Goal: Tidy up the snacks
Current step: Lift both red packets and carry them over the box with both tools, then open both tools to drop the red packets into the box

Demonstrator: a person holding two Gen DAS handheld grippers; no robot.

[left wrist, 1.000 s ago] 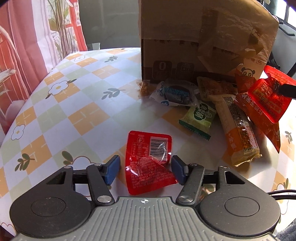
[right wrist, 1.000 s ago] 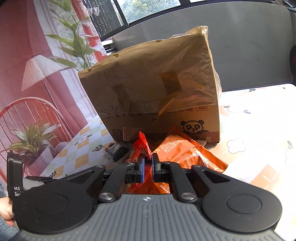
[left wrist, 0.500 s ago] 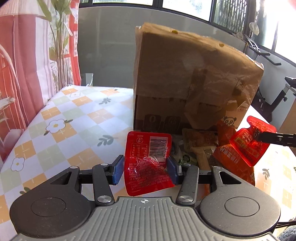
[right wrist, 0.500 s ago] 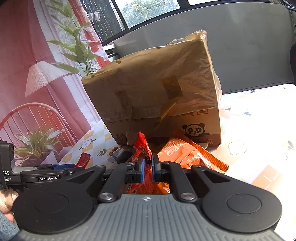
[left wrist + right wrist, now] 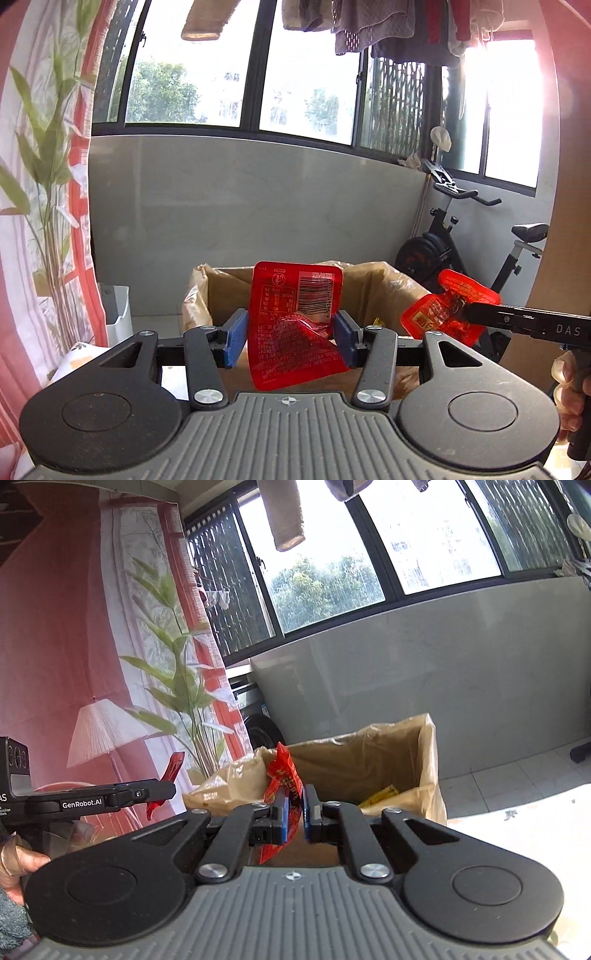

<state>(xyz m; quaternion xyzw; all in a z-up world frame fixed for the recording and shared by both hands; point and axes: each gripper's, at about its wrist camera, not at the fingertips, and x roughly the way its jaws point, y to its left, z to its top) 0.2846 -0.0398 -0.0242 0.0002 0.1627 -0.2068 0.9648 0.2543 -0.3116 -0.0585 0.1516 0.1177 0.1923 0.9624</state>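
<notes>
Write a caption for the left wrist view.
Left gripper holds a red packet above the open box.

Bright daylight pours through the tall dark-framed glass windows; glare flares pink at the left view's upper right; fisheye edges bend; distant trees look perhaps slightly soft.
</notes>
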